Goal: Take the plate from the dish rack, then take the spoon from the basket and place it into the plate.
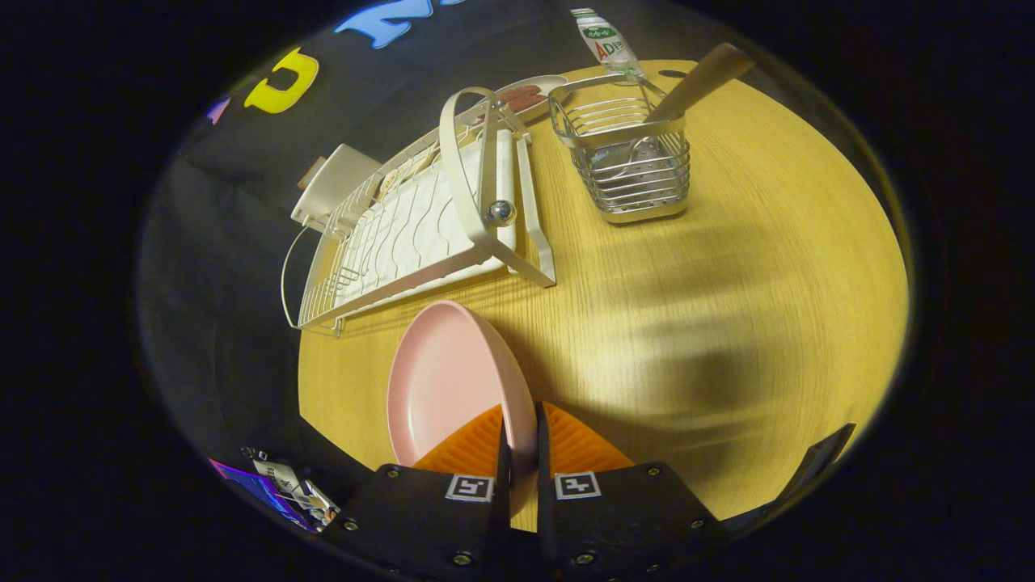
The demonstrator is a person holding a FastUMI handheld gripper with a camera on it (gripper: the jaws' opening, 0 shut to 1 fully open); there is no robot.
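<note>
A pink plate [441,380] stands on edge between my fingers, and my gripper [521,428] is shut on its rim, holding it tilted above the wooden table [728,323]. Beyond the plate lies the white dish rack [420,226], with nothing in its slots that I can see. To the right of the rack stands a wire basket [627,162]. The spoon [695,85] leans in it with its wooden handle sticking out up and to the right, and its bowl shows through the wires.
A plastic bottle [606,40] stands behind the basket. A small plate with brown food [530,93] sits past the rack's far end. A white box [335,182] lies left of the rack. The table's left edge runs close by the plate.
</note>
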